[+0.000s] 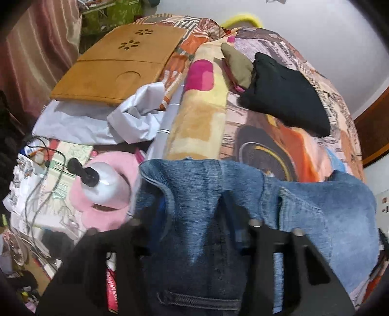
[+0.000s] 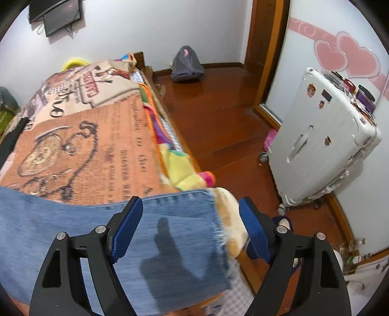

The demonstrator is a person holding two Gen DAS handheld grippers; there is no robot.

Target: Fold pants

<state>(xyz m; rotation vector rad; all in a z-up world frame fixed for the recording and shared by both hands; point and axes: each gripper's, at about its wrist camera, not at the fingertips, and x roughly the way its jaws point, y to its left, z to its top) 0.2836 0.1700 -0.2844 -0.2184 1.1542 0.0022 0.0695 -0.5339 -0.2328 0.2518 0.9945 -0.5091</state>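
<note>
Left wrist view looks down on the waist end of the blue jeans [image 1: 194, 218], which lie on a bed covered by a printed blanket [image 1: 279, 131]; denim bunches up between the two dark fingers of the left gripper [image 1: 197, 233], whose jaws stand fairly narrow, though blur keeps me from telling whether the pads press the cloth. Only this view shows the clutter on that side: a wooden lap tray [image 1: 116, 65], crumpled white cloth [image 1: 121, 121], a pink plush item [image 1: 107, 192] with a white rounded object resting on it, cables, and a folded black garment [image 1: 287, 94] farther up the bed. Right wrist view shows the other end, the frayed hem of a jeans leg [image 2: 184, 233] lying flat near the bed's edge. The right gripper [image 2: 192, 228] has its blue-padded fingers [image 2: 126, 231] spread wide, one over the denim and the other out past the hem, neither clamping it. Only here do the wooden floor [image 2: 218, 116], a white suitcase [image 2: 321, 141], a grey backpack [image 2: 187, 65] and a wall-mounted screen [image 2: 60, 17] appear.
</note>
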